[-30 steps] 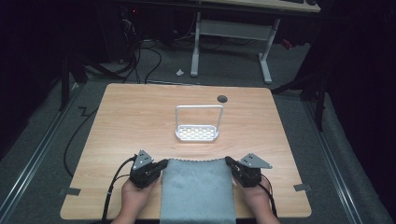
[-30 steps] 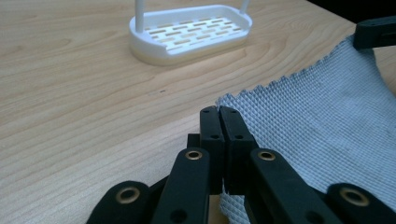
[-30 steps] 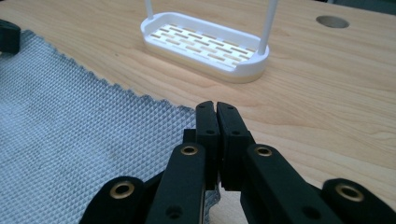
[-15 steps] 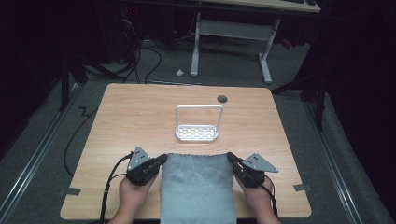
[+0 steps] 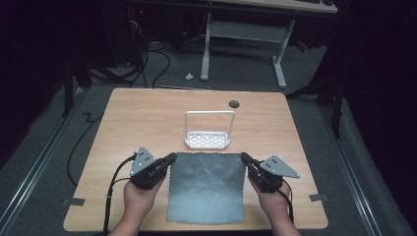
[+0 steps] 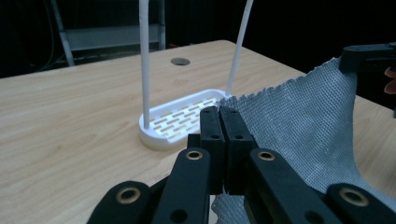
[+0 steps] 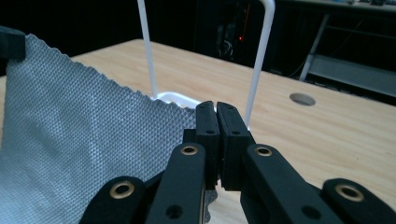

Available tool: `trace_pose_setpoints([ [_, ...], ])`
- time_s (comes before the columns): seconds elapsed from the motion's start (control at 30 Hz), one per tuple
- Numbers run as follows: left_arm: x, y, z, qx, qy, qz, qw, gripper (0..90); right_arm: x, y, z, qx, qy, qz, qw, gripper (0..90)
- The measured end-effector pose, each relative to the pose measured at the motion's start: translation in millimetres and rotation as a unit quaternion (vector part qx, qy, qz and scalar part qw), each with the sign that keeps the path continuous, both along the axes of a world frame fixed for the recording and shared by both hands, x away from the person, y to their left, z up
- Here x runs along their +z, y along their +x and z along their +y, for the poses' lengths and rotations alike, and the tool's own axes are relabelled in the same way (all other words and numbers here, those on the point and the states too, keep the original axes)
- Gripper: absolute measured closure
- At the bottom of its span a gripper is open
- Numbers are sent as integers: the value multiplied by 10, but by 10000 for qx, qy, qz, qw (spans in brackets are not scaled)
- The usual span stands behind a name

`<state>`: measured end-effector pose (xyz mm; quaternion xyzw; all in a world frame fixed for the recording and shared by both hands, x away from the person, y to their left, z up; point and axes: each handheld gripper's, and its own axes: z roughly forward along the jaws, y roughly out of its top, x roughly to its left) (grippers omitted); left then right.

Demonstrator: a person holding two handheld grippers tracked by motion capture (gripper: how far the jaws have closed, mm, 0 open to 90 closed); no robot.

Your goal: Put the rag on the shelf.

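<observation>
A: Where was the cloth (image 5: 206,187)?

B: Stretched between both grippers, over the worktop (image 5: 147,118). Left gripper (image 5: 168,159) and right gripper (image 5: 244,158) each pinched a far corner.

A: Best handling?

B: Likely level, equal tension, clearing the rack (image 5: 208,139) ahead.

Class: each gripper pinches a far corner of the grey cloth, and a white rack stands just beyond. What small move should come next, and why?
Probably lift both corners higher, evenly. The left gripper and right gripper are shut on the grey cloth, whose near part lies on the table, while the white rack stands taller just beyond.
</observation>
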<state>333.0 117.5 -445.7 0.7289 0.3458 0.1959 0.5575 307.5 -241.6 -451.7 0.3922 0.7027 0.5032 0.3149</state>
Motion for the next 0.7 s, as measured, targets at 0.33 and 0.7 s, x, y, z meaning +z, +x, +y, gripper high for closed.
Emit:
trace_pose_setpoints([
  [0.33,258,8,-8,140,-150,-352,9992,886,270,44,-8,-138,163,-363,9991,890],
  [0.7,571,46,-22,282,-285,-739,9965,887,598,94,22,-177,190,-769,9967,891],
])
